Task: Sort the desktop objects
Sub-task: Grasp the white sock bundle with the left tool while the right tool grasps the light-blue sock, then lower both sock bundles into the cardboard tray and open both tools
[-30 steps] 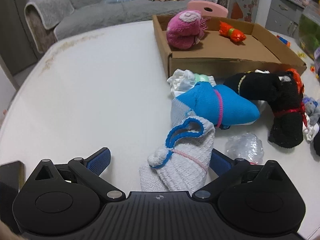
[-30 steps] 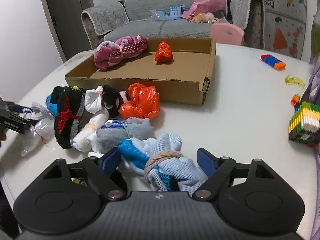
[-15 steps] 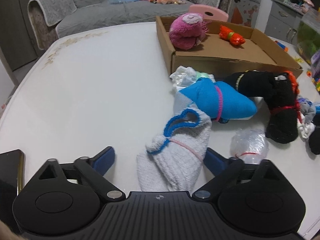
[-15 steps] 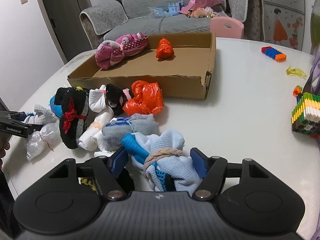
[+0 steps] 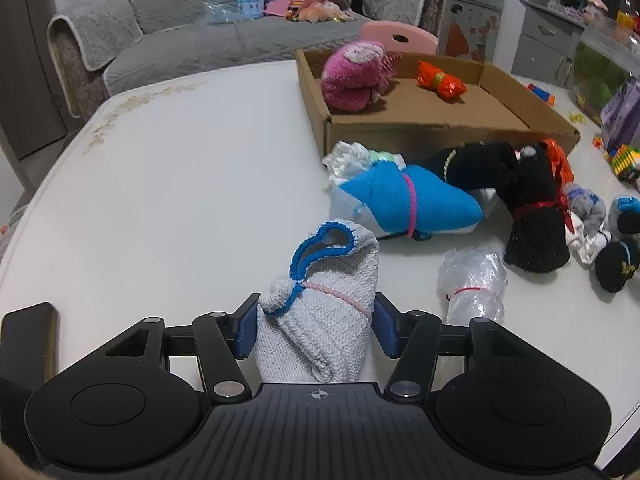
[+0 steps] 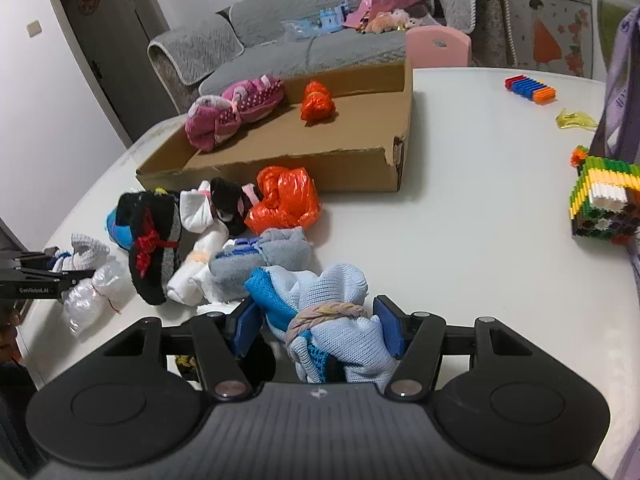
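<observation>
Socks, bundled, lie on the white table [image 5: 180,184] before the box [image 6: 320,168]. Left gripper [image 5: 316,330] is closing on the white bundle [image 5: 320,320], pads touching it; right gripper [image 6: 318,332] is closing on the pale-blue bundle [image 6: 336,320]. Best to squeeze at the bands, then lift straight. A grey sofa [image 5: 200,40] stands behind.
</observation>
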